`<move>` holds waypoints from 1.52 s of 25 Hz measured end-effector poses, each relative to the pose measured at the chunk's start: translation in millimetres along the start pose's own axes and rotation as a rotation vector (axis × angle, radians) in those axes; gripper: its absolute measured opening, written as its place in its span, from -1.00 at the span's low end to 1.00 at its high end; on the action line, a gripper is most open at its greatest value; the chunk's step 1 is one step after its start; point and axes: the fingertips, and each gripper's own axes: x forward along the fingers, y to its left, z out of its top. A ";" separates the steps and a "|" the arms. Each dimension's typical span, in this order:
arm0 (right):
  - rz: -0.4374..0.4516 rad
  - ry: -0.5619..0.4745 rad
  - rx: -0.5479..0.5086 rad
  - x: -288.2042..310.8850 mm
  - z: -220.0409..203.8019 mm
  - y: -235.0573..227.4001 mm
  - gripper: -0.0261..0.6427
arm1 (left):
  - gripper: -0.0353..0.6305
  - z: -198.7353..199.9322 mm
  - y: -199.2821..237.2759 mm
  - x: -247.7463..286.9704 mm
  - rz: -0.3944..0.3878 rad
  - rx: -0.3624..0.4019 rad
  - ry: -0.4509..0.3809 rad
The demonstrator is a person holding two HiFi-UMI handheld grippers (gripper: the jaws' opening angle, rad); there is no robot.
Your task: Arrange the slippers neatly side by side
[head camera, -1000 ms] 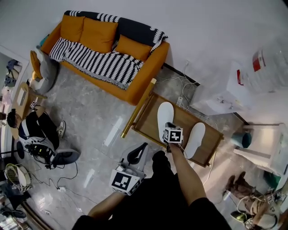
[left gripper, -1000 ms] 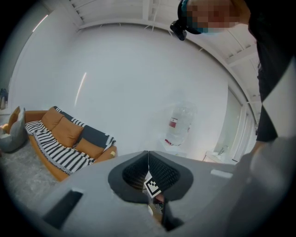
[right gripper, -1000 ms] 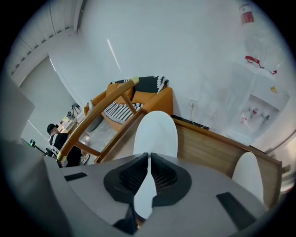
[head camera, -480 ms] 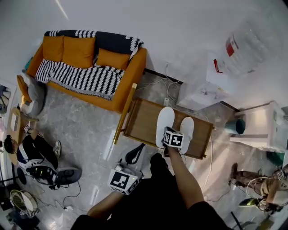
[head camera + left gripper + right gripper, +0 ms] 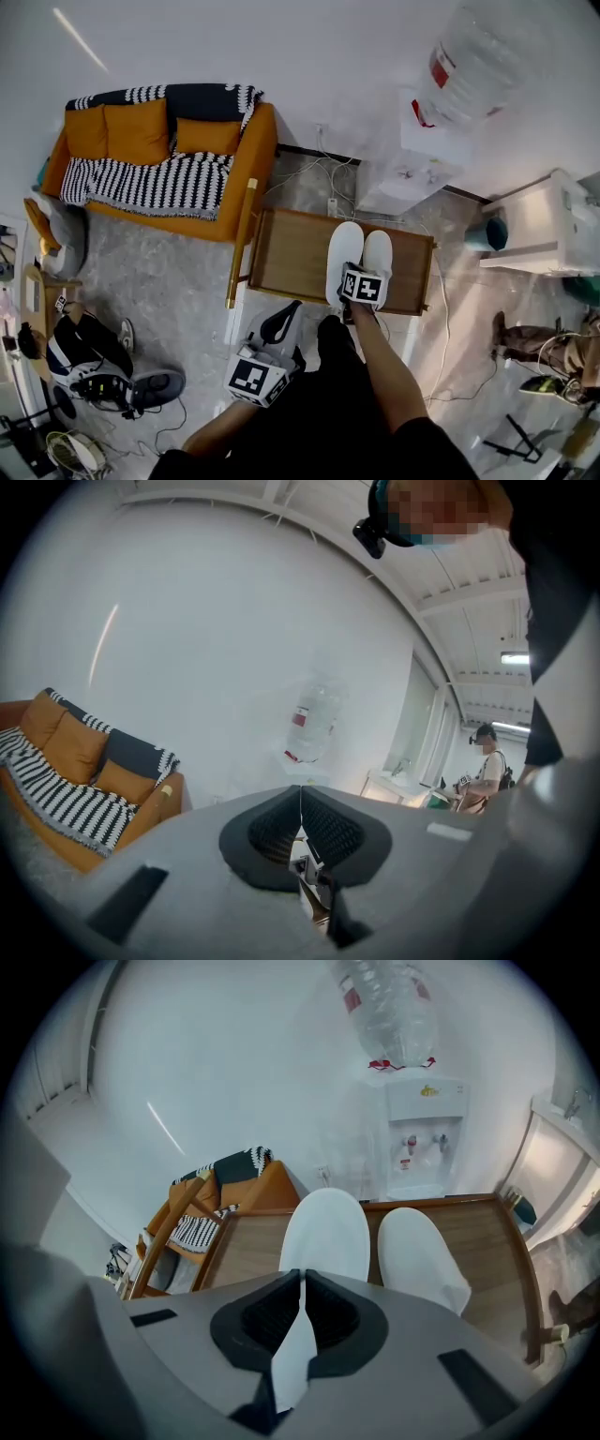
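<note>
Two white slippers lie side by side on a low wooden tray table [image 5: 281, 262], toes toward the wall. My right gripper [image 5: 350, 275] is shut on the heel edge of the left slipper [image 5: 344, 246]; the right gripper view shows white material pinched between its jaws [image 5: 302, 1283], running up to that slipper [image 5: 328, 1232]. The other slipper [image 5: 379, 255] rests just right of it [image 5: 417, 1255], almost touching. My left gripper [image 5: 291, 309] hovers over the floor left of the table's front edge. It is shut with nothing in it [image 5: 300, 794].
An orange sofa [image 5: 159, 159] with a striped blanket stands left of the table. A water dispenser [image 5: 422, 141] and a white cabinet [image 5: 544, 234] stand at the back right. Cables trail on the floor. A person sits at the left [image 5: 84, 347], another at the right [image 5: 553, 342].
The gap between the two slippers has closed; they now lie parallel and close together. My right gripper has moved with the heel it holds. The head camera has swung.
</note>
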 end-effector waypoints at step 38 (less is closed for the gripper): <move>-0.008 0.001 0.054 12.5 -1.0 -17.8 -0.64 | -0.84 -4.3 1.7 11.8 -0.011 -0.015 0.022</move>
